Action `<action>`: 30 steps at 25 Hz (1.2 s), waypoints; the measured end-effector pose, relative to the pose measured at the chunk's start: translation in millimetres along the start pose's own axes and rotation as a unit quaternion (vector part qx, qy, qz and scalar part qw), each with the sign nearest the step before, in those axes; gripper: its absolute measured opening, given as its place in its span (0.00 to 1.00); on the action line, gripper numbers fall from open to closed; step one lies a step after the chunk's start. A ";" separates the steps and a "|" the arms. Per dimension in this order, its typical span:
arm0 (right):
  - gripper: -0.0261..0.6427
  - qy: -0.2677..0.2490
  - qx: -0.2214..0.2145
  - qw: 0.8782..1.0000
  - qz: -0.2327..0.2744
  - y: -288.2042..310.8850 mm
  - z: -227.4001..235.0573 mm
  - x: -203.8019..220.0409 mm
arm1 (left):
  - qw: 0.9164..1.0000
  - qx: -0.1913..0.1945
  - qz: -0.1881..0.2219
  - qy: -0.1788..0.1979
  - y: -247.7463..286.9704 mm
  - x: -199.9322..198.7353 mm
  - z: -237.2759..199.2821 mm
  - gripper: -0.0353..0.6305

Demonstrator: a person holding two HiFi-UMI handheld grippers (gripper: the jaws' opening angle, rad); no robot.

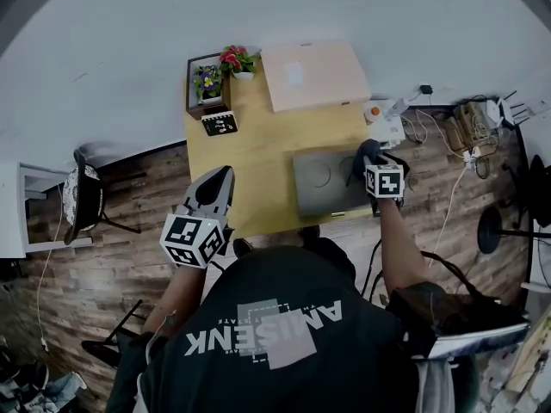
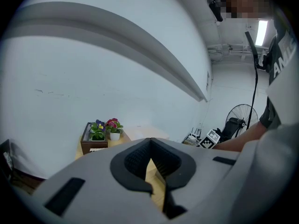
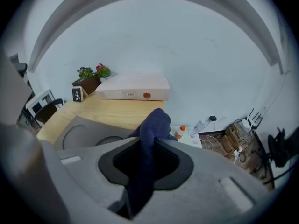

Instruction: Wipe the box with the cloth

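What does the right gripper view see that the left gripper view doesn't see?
Only the right gripper view shows the dark blue cloth pinched between the jaws, a clear look at the grey box lying on the wooden table, and a little orange-capped bottle beyond the table's edge. Only the left gripper view shows a standing fan and a long ceiling light, and its jaws are shut on nothing. Both show the potted flowers at the table's far end, the table and the white wall.
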State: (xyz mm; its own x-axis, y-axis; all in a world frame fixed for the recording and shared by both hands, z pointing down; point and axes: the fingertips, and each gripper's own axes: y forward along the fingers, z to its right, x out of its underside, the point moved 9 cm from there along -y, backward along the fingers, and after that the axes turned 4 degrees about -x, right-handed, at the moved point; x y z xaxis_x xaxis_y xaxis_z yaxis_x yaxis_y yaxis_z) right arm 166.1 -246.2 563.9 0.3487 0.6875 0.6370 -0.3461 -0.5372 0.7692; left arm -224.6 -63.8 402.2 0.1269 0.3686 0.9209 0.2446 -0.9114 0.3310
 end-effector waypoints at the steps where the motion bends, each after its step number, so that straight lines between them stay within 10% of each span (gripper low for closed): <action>1: 0.14 -0.014 0.007 1.000 -0.009 1.5 -3.0 -2.3 | 1.000 0.000 0.000 -0.001 -0.4 -0.3 -2.0 0.05; 30: 0.14 -0.137 -0.008 0.989 -0.058 16.1 -106.4 -14.7 | 1.000 -0.001 -0.004 -0.012 -33.6 9.8 -34.5 0.05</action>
State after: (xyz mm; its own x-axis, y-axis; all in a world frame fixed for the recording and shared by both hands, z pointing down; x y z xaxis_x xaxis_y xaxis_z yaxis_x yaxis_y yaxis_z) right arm 62.8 -213.0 561.6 0.6087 0.5844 0.5366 -0.3036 -0.4533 0.8381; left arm -264.7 -35.8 407.2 0.1488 0.3805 0.9127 0.2446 -0.9085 0.3389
